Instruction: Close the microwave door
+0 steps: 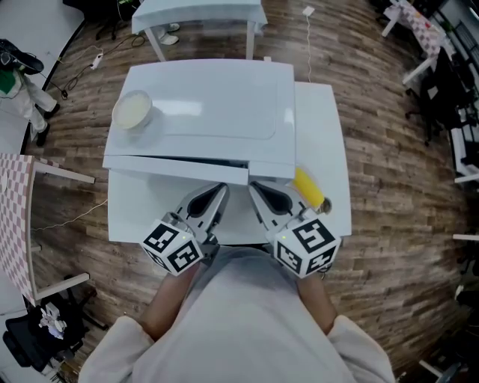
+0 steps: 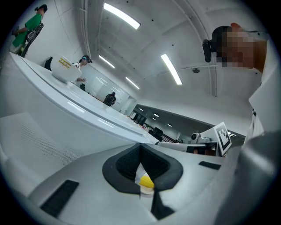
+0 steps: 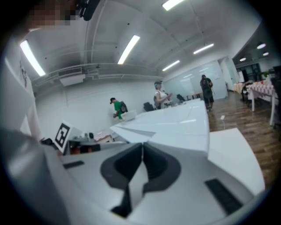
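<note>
Bowl point(image 1: 132, 110) sits on microwave point(image 1: 209, 105) top, far left. Left hand-held gripper point(image 1: 215, 193): jaws pressed together, nothing held, tips just short of the door point(image 1: 176, 169). Door looks ajar w/ a dark gap behind it; its long axis runs left-right across the 2 grippers. Right hand-held gripper point(image 1: 258, 188), also closed & empty, faces the fixed panel, so left seems nearer. Push would go straight fwd. Yellow thing point(image 1: 308, 187) lies on counter point(image 1: 322, 127), right.

Quick count from my end: one microwave point(image 1: 202, 112), one bowl point(image 1: 132, 110), one yellow thing point(image 1: 308, 188), two white tables, near table point(image 1: 325, 127) and far table point(image 1: 196, 13), plus two grippers, my left gripper point(image 1: 217, 193) and right gripper point(image 1: 258, 193).
</note>
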{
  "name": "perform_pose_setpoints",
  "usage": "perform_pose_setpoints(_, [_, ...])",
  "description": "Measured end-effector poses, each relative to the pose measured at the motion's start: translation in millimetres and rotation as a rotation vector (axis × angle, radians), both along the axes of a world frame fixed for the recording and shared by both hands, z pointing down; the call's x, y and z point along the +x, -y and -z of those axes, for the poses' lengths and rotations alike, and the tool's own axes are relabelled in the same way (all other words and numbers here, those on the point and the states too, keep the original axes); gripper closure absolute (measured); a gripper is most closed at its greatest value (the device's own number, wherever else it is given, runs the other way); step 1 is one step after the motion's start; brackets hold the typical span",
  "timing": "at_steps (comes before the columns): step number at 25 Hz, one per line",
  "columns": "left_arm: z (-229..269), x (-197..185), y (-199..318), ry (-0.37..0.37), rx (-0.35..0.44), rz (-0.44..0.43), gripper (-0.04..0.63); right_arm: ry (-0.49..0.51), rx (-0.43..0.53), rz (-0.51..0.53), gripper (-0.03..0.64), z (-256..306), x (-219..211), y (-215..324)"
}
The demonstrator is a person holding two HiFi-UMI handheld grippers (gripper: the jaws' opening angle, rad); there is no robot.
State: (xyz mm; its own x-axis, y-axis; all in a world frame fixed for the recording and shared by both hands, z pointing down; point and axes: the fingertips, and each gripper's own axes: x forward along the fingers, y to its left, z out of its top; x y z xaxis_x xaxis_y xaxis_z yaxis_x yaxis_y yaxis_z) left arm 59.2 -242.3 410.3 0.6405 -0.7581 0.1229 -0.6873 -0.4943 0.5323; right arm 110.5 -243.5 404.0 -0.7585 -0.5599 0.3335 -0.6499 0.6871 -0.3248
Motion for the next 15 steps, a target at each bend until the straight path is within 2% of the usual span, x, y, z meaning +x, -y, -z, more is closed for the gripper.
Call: perform_pose_setpoints(15, [-3.6,10.8,-0.3,0.004,-0.029,-0.048,0.577,-0.01,-0.009,0.064,0.594,-1.7,-5.9,-4.4])
